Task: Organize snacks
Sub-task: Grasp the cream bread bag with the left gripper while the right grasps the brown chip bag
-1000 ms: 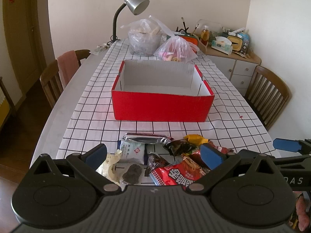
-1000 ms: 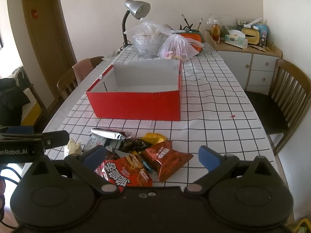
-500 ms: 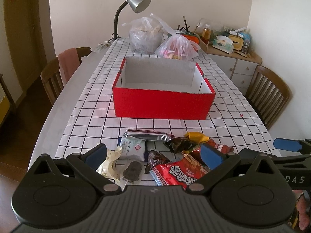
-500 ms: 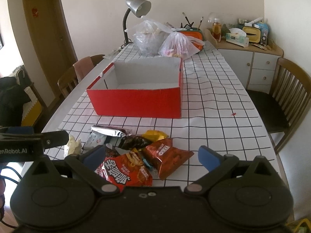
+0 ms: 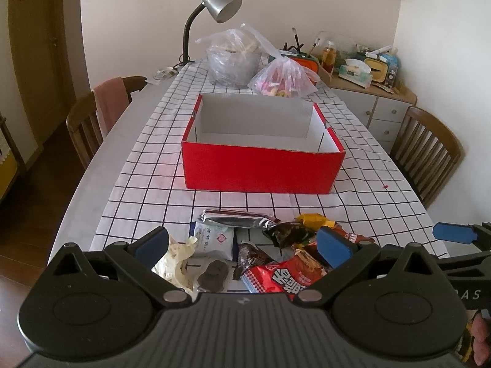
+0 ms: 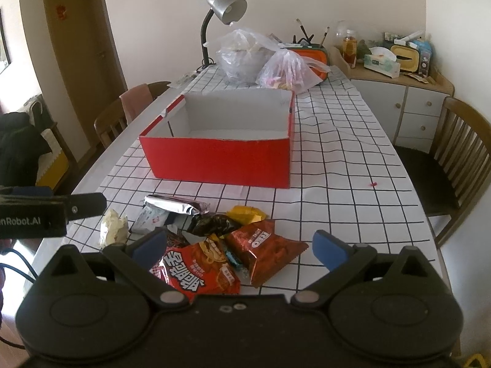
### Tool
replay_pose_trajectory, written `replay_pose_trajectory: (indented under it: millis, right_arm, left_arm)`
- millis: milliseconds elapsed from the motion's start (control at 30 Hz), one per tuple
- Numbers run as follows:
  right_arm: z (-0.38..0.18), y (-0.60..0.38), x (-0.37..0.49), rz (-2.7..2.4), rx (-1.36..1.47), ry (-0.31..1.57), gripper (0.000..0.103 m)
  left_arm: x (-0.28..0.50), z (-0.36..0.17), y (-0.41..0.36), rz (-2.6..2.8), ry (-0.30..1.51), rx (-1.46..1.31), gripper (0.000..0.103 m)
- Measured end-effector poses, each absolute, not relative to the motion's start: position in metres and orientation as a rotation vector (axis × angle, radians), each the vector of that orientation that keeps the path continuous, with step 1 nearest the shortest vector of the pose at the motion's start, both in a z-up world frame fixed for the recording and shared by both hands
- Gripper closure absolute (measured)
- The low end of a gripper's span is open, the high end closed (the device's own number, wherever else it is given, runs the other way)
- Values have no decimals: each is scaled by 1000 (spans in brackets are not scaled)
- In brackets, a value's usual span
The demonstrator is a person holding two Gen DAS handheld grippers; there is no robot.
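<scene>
Both the left claw (image 5: 242,245) and right claw (image 6: 239,243) hover open over snack packets (image 6: 214,245), the empty red box (image 6: 221,159) at twelve o'clock.

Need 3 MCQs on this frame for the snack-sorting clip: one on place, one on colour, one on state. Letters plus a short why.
1. Where does the snack pile lie?
A. inside the box
B. on the tablecloth, on the near side of the box
C. on a chair

2. What colour is the outside of the box?
A. red
B. blue
C. green

3. What state is the right gripper in?
A. shut on a packet
B. open, holding nothing
C. out of view

Answers:
1 B: the packets sit on the checked tablecloth between the box and the grippers.
2 A: the outer walls are red, the inside white.
3 B: its blue pads stand wide apart above the pile, with nothing clamped; the left gripper is open too.
</scene>
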State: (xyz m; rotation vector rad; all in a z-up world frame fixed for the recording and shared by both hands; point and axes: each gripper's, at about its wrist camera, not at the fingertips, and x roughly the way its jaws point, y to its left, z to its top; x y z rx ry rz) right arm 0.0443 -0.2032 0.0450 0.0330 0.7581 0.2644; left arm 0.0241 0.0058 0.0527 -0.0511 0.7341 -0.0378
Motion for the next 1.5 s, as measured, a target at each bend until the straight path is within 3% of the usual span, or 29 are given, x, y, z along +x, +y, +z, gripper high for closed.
replay_pose_trajectory:
  millis: [367,1033,1333,1500]
  right_arm:
    - [22,-211,80,252,39,837,5]
    - [-40,-215,131,284,18,985,15]
    - [-49,-206,134,300,-16,1000,25]
    - [-54,-205,135,289,-30,996,37]
  left_arm:
    - [54,52,54,-1,761,-123,0]
    - [88,-32,92,86,913,-159,0]
    - [101,-62,102,67,983,-193,1]
    - [106,-73,107,65,992,-228,1]
